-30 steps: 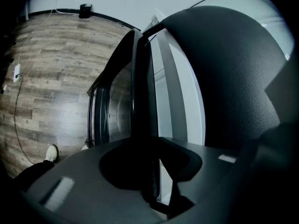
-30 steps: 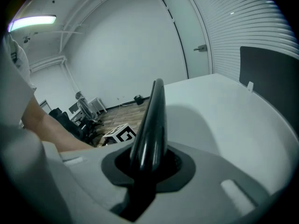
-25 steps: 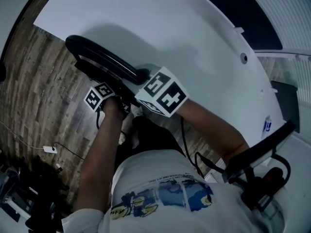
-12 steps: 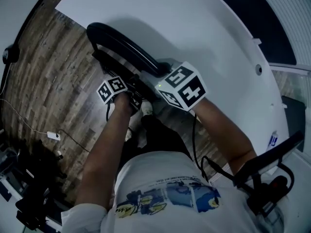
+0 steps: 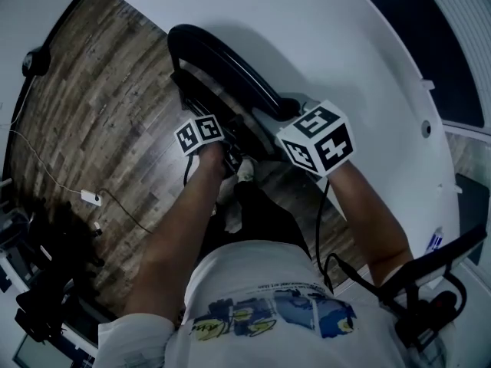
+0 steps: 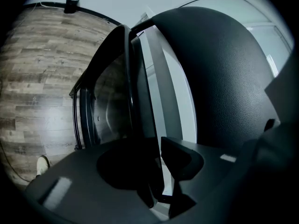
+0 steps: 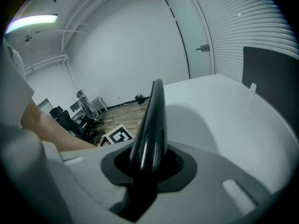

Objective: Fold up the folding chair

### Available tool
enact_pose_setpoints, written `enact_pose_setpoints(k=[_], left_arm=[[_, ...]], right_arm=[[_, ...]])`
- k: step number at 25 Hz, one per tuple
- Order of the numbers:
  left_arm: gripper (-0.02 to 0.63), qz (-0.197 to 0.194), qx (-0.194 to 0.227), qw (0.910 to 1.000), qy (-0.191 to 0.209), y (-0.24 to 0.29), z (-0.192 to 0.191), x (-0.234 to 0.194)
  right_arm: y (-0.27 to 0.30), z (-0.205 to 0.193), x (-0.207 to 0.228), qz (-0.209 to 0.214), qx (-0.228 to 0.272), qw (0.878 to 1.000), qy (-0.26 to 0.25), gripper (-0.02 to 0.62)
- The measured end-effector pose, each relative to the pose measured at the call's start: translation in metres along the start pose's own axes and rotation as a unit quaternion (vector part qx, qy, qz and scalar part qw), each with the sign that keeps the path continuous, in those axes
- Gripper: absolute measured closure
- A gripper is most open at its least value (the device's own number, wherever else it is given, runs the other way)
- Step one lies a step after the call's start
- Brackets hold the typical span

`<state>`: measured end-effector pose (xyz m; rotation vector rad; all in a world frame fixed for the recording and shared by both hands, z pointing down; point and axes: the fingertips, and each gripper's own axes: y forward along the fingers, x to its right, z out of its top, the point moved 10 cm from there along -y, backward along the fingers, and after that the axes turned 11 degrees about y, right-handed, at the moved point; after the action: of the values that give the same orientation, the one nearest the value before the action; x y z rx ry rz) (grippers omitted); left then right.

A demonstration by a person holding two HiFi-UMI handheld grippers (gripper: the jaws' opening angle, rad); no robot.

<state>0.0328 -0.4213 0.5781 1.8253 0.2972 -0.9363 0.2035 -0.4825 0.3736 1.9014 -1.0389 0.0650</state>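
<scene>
Right gripper: jaws closed on the glossy black curved top rail, which fills the slot. Solid hold, so treat it as the anchor.

Left gripper: jaws partway apart and they've just eased wider. The thin black frame edge runs between them, but a sliver of light shows on one side. I read that as straddling, not clamping.

The black folding chair sits directly ahead of both tools and looks near flat. Its dark seat panel lies close left of the straddled edge, and the textured black back shell is just right of the left jaws. The white wall surface is beyond the rail, and the wood-plank floor is off the left gripper's left.

To finish cleanly:
- Bite the left jaws back down before pushing. A loose straddle will likely skate along that edge.
- Keep the right grip steady and press the panels together with the left.
- Keep the jaw tips out of the closing gap.
- The feet could slide on the planks, so lean the chair toward the wall, not away.
</scene>
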Motion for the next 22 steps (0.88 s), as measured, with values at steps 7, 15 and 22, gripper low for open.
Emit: enact_pose_setpoints(k=[7, 15, 22], left_arm=[[0.436, -0.005, -0.008, 0.9999, 0.004, 0.003, 0.002, 0.003], [0.414, 0.012, -0.01, 0.9977, 0.066, -0.004, 0.005, 0.006], [0.383, 0.012, -0.015, 0.9935, 0.112, -0.038, -0.001, 0.015]], right_arm=[[-0.001, -0.001, 0.003, -0.007, 0.004, 1.0, 0.001, 0.509], [0.003, -0.001, 0.0, -0.009, 0.004, 1.0, -0.008, 0.506], [-0.021, 0.003, -0.023, -0.007, 0.011, 1.0, -0.024, 0.485]])
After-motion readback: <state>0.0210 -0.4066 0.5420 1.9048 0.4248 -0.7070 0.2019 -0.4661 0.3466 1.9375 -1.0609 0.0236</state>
